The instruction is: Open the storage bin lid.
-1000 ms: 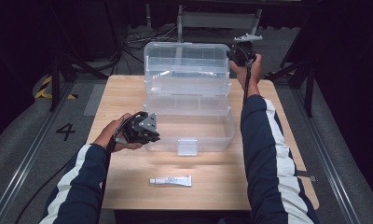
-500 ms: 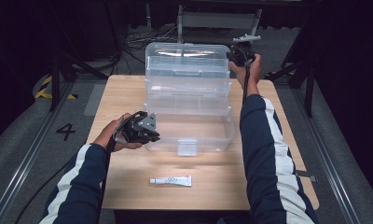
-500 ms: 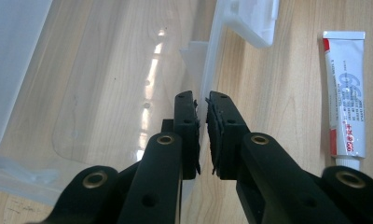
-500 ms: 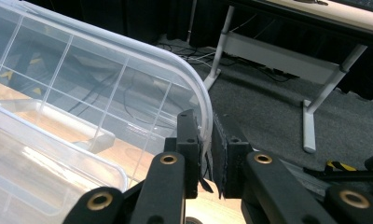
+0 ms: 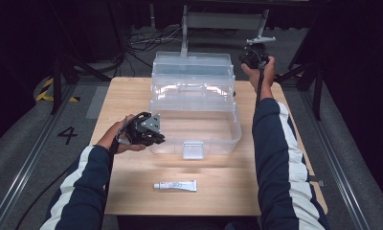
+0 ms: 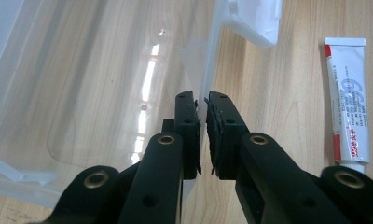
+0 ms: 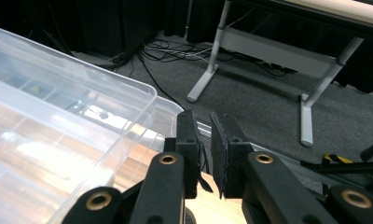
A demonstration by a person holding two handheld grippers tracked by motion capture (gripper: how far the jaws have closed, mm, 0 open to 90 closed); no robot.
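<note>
In the high view we hold the left gripper (image 5: 146,130) at the near left corner of the open clear box (image 5: 194,108), while the right gripper (image 5: 253,56) is raised beside the lid's far right corner. The left forearm lies low across the table (image 5: 132,96), wrist turned inward; the right arm is stretched forward, its hand up at the back edge. A white tube (image 5: 175,185) lies on the wood near us, well apart from both grippers. We judge that the lid could drop shut, or the light box slide, if either hold slackens.

In the left gripper view our jaws stand nearly closed on the thin front wall of the box (image 6: 128,70), the wall's edge running into the narrow gap between the pads (image 6: 187,135). The tube (image 6: 348,100) lies off to the right on the table. A pinch this shallow may slip off the slick plastic if we pull sideways.

In the right gripper view our jaws show a small gap, and we cannot tell whether anything is held in it; the lid's corner (image 7: 147,100) lies just left of them. Should they miss the rim, the lid would go unsupported.
</note>
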